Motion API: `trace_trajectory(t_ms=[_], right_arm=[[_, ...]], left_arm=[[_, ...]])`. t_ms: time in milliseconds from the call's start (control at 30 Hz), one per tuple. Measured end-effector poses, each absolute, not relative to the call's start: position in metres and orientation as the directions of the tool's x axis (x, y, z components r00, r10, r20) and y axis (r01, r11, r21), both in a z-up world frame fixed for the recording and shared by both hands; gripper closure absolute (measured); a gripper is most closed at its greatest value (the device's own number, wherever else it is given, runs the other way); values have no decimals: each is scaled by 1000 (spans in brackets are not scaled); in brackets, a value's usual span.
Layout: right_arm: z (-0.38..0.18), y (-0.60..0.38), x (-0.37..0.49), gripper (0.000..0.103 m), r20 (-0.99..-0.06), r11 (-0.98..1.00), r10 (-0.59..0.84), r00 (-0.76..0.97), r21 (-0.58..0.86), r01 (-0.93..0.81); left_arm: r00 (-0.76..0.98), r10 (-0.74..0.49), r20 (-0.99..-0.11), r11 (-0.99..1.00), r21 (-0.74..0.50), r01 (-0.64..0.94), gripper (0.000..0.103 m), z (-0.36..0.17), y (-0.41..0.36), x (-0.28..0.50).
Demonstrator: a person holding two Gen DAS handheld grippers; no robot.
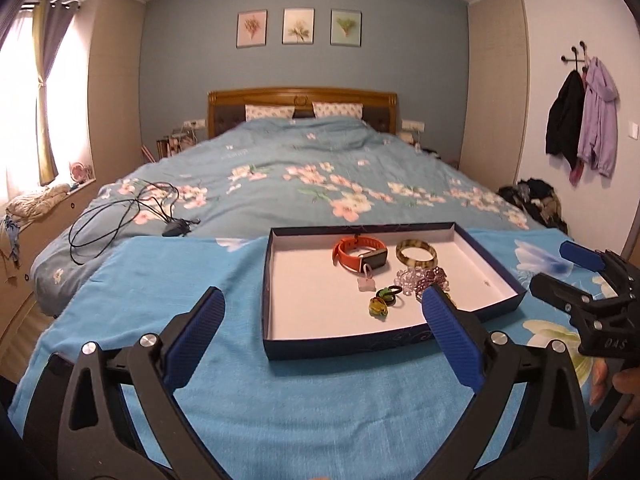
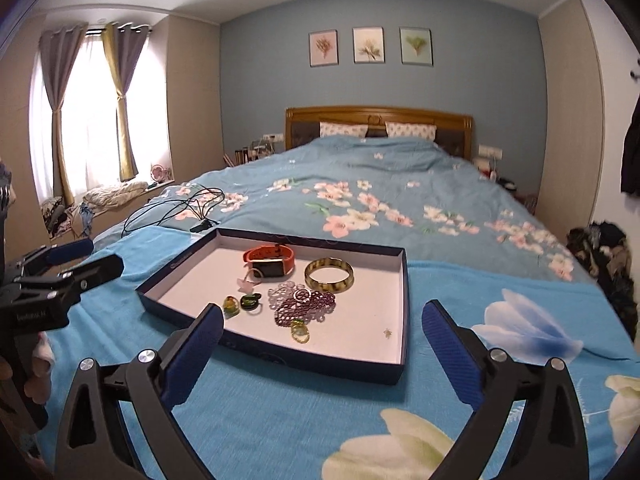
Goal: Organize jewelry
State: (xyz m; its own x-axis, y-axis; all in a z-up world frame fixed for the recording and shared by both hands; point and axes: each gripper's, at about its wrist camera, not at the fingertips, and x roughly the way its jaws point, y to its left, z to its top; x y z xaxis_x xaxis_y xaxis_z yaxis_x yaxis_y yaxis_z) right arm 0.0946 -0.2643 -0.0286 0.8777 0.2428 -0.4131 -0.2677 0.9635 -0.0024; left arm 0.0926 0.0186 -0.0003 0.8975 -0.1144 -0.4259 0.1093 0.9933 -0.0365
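Both hand-held grippers, left hand-held gripper [image 1: 320,312] and right hand-held gripper [image 2: 323,326], are hanging wide apart and empty, so I'm guessing they're done and should be backing away without bumping the tray [image 2: 320,360] at 12 o'clock.

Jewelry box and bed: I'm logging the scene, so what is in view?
box: one, navy, white inside, on the blue blanket
watch: one, orange strap, box's far side
bangle: one, mottled amber, beside the watch
bead strands: a pile, purple and clear, mid box
glass pendants: two, yellow and green, box's near side
cables: a tangle, black, on the duvet
pictures: three, on the wall
left gripper: fingers open, empty
right gripper: fingers open, empty
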Motion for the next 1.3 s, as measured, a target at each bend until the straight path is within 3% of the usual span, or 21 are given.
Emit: trace_trajectory(t_ms=[667, 1300], right_arm=[[-20, -256, 23, 7, -260, 977, 206, 944, 8, -211], [-12, -254, 1, 7, -200, 989, 146, 969, 1, -149]], left_arm=[[976, -66, -206, 998, 2, 68, 6, 23, 13, -8], [976, -53, -210, 998, -37, 46, 6, 23, 15, -23]])
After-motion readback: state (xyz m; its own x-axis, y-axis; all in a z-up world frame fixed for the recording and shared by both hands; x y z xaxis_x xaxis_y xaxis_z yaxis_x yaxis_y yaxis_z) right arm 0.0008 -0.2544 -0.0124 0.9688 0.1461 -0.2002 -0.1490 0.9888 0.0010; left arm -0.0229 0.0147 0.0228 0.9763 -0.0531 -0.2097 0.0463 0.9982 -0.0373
